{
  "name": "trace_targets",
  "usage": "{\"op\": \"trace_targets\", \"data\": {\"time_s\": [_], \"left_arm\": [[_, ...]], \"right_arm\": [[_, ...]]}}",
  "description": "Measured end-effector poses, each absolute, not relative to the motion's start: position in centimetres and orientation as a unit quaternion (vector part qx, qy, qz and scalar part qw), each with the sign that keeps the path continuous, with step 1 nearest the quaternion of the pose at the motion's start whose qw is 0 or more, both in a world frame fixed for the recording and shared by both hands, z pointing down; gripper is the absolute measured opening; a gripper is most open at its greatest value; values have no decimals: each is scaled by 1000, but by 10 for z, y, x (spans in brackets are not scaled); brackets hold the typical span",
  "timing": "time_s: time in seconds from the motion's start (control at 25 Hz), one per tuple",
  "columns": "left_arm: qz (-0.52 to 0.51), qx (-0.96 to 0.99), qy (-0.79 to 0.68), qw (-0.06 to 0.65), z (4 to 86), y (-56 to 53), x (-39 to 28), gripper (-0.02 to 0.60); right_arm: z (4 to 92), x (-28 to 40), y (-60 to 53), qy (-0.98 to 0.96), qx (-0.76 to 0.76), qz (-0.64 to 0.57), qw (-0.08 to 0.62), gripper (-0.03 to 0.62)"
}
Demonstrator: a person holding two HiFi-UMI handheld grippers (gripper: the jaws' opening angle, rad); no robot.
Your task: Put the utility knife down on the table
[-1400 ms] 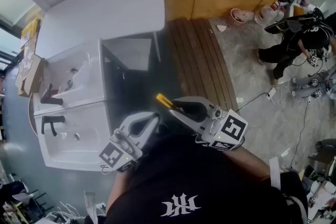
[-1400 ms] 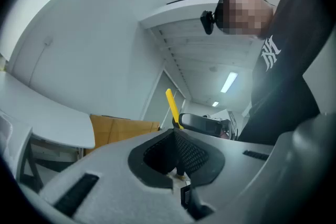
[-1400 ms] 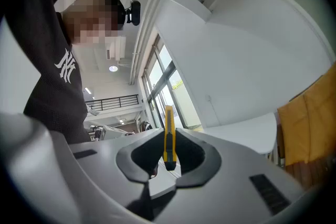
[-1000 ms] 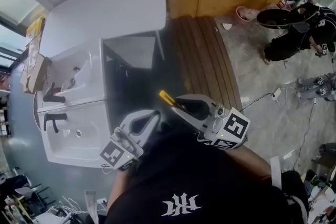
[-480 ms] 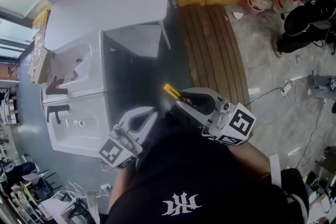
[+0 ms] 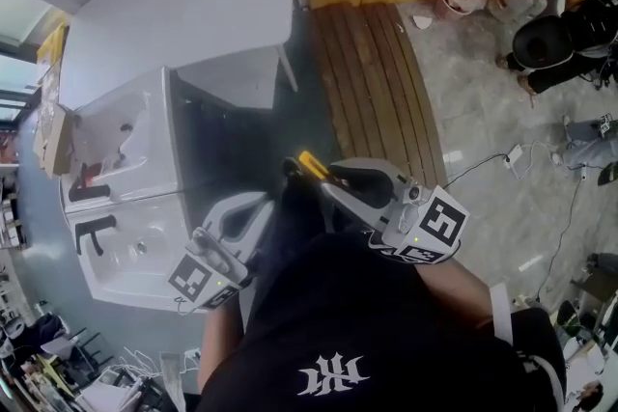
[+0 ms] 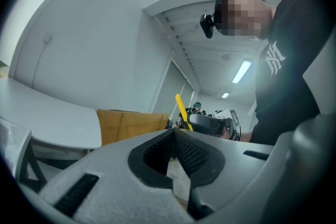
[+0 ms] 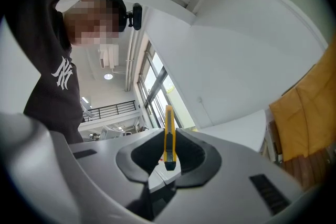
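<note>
A long white tabletop point(image 6: 193, 5) is lying ahead, well apart. The right tongs point(image 6: 330, 180) are clamping the slim yellow utility knife point(image 6: 311, 165), its long axis jutting forward toward that tabletop; the left tongs point(image 6: 259, 204) alongside are pressing together, empty.

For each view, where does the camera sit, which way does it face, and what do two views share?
Head view: on the person's head, facing steeply down at the white table; shows the black shirt, left gripper and right gripper.
Left gripper view: on the left gripper, facing along its shut jaws toward the right gripper; shirt at right.
Right gripper view: on the right gripper, facing along jaws shut on the utility knife; shirt at left.
Shared: all three show the utility knife and shirt.
</note>
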State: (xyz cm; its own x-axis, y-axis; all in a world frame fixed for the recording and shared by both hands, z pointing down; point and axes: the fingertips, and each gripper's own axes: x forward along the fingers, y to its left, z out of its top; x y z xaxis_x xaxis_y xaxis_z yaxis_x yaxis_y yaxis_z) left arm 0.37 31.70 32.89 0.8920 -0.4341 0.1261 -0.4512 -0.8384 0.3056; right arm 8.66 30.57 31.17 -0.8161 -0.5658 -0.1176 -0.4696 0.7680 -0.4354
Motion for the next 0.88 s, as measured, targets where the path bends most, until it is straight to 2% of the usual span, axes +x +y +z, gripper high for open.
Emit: {"op": "trace_targets", "data": {"time_s": [0.28,0.56,0.88], "left_arm": [[-6,970,-191,148,313,234,-9,6],[-22,969,-184,165,321,161,-80,5],[-20,962,-192,192,343,95,-99,5]], "right_arm": [[300,62,234,932,-300,-179,96,55],[300,-5,154,930,-309,-185,74,55],[298,6,88,921,-347,-169,54,55]]}}
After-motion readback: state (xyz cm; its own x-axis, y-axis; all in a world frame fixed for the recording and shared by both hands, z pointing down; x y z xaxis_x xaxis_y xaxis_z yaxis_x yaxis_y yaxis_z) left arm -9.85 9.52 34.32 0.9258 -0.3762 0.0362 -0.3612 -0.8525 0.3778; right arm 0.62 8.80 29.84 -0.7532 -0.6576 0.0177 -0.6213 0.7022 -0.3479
